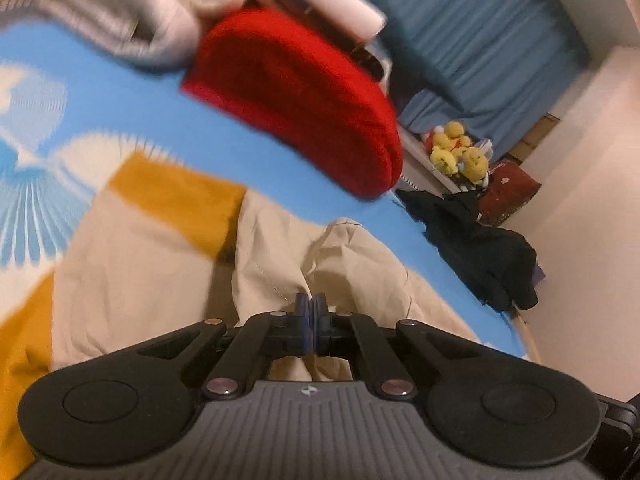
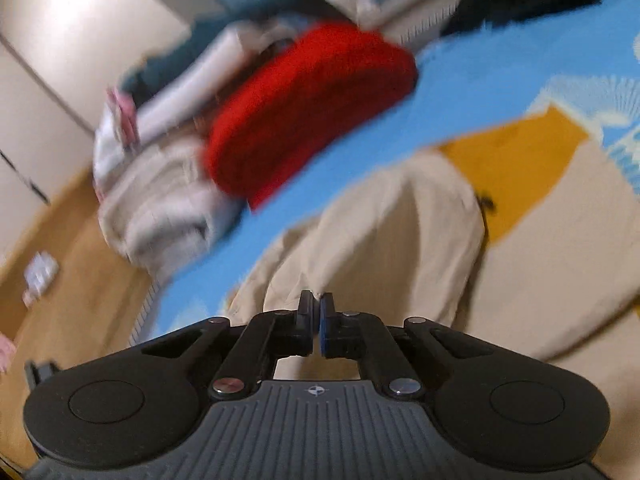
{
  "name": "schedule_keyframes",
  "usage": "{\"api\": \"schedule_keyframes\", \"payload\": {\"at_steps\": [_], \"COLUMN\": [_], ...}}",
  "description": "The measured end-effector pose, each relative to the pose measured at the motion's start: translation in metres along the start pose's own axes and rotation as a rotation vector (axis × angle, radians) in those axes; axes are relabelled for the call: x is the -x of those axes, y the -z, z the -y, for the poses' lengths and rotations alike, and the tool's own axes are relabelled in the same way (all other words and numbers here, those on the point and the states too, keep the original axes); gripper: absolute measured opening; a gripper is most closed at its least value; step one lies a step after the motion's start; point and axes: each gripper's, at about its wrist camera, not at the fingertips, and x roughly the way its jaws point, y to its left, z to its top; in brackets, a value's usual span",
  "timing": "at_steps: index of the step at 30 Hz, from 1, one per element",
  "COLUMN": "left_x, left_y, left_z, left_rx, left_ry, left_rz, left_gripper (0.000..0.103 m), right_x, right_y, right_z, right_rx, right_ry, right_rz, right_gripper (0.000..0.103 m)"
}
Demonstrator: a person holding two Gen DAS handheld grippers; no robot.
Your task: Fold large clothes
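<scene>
Bright blue bedding printed with white fan shapes [image 1: 132, 108] covers the bed, and on it lies the beige cotton garment with mustard-yellow panels [image 1: 132, 248], spread loosely across the near half in both wrist views. Behind it sit a folded red knit [image 1: 296, 96] and a pale grey folded knit [image 1: 120, 12]; blue curtains [image 1: 480, 32] and yellow plush toys [image 1: 460, 148] fill the far side.

The left gripper [image 1: 311, 304] is clenched on a raised ridge of the beige fabric near a stitched seam. The right gripper [image 2: 317, 304] is likewise closed, seemingly pinching a fold, though blur hides the exact contact.

This cloth looks light, soft and limp, so it should drape and sag between the two grips rather than keep any shape. Seams, hems or corners offer firmer purchase than mid-panel bunches.
</scene>
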Motion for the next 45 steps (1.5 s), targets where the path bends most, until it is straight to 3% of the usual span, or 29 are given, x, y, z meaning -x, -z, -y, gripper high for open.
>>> {"api": "schedule_keyframes", "payload": {"at_steps": [2, 4, 6, 8, 9, 10, 12, 13, 14, 16, 18, 19, 20, 21, 22, 24, 25, 27, 30, 34, 38, 41, 45], "left_x": [-0.019, -0.048, -0.062, -0.06, -0.057, -0.053, -0.041, -0.034, -0.028, -0.019, -0.018, -0.022, -0.028, -0.039, -0.053, -0.083, -0.091, -0.092, -0.086, -0.072, -0.052, -0.044, -0.059], "left_y": [0.01, 0.03, 0.047, 0.046, 0.041, 0.037, 0.028, 0.025, 0.022, 0.019, 0.024, 0.03, 0.036, 0.042, 0.05, 0.068, 0.073, 0.071, 0.066, 0.067, 0.047, 0.037, 0.043], "left_z": [-0.001, -0.02, -0.039, -0.04, -0.036, -0.029, -0.012, -0.001, 0.01, 0.03, 0.042, 0.046, 0.05, 0.052, 0.051, 0.038, 0.029, 0.025, 0.037, 0.037, 0.03, 0.031, 0.01], "left_rx": [-0.037, 0.025, 0.142, 0.196, 0.186, 0.161, 0.071, 0.01, -0.042, -0.097, -0.085, -0.071, -0.077, -0.109, -0.147, -0.162, -0.128, -0.067, -0.114, -0.104, -0.095, -0.082, -0.09], "left_ry": [-0.11, -0.214, -0.265, -0.267, -0.265, -0.264, -0.284, -0.284, -0.257, -0.122, 0.042, 0.103, 0.113, 0.066, -0.024, -0.192, -0.23, -0.219, -0.21, -0.189, -0.138, -0.143, -0.322], "left_rz": [-0.107, -0.294, -0.389, -0.384, -0.37, -0.336, -0.236, -0.169, -0.112, -0.04, -0.057, -0.077, -0.095, -0.132, -0.197, -0.343, -0.376, -0.371, -0.349, -0.355, -0.287, -0.239, -0.371], "left_gripper": [0.001, 0.001, 0.004, 0.006, 0.013, 0.026, 0.042, 0.042, 0.042, 0.042, 0.042, 0.036, 0.031, 0.018, 0.012, 0.011, 0.011, 0.012, 0.012, 0.012, 0.016, 0.017, 0.02], "right_x": [0.0, -0.019, -0.043, -0.055, -0.057, -0.057, -0.055, -0.053, -0.051, -0.048, -0.05, -0.05, -0.05, -0.05, -0.053, -0.055, -0.055, -0.056, -0.053, -0.035, -0.024, -0.041, -0.063], "right_y": [0.002, 0.013, 0.033, 0.048, 0.05, 0.049, 0.044, 0.042, 0.04, 0.04, 0.043, 0.043, 0.043, 0.043, 0.044, 0.047, 0.047, 0.048, 0.044, 0.031, 0.027, 0.033, 0.045], "right_z": [-0.001, 0.002, 0.021, 0.041, 0.045, 0.044, 0.04, 0.038, 0.037, 0.04, 0.04, 0.04, 0.039, 0.038, 0.035, 0.033, 0.034, 0.034, 0.027, -0.002, -0.014, 0.006, 0.035], "right_rx": [-0.014, 0.034, -0.004, -0.083, -0.099, -0.099, -0.079, -0.069, -0.06, -0.059, -0.071, -0.067, -0.058, -0.048, -0.041, -0.034, -0.034, -0.04, -0.007, 0.124, 0.199, 0.129, 0.066], "right_ry": [0.013, 0.13, 0.271, 0.343, 0.353, 0.352, 0.349, 0.349, 0.36, 0.372, 0.369, 0.371, 0.373, 0.374, 0.376, 0.382, 0.383, 0.377, 0.382, 0.339, 0.251, 0.214, 0.37], "right_rz": [0.0, -0.125, -0.282, -0.371, -0.381, -0.379, -0.363, -0.35, -0.341, -0.337, -0.343, -0.345, -0.344, -0.344, -0.344, -0.343, -0.343, -0.35, -0.338, -0.202, -0.077, -0.173, -0.348], "right_gripper": [0.002, 0.002, 0.002, 0.004, 0.004, 0.004, 0.015, 0.019, 0.026, 0.028, 0.028, 0.028, 0.028, 0.028, 0.028, 0.028, 0.028, 0.029, 0.03, 0.03, 0.035, 0.035, 0.034]}}
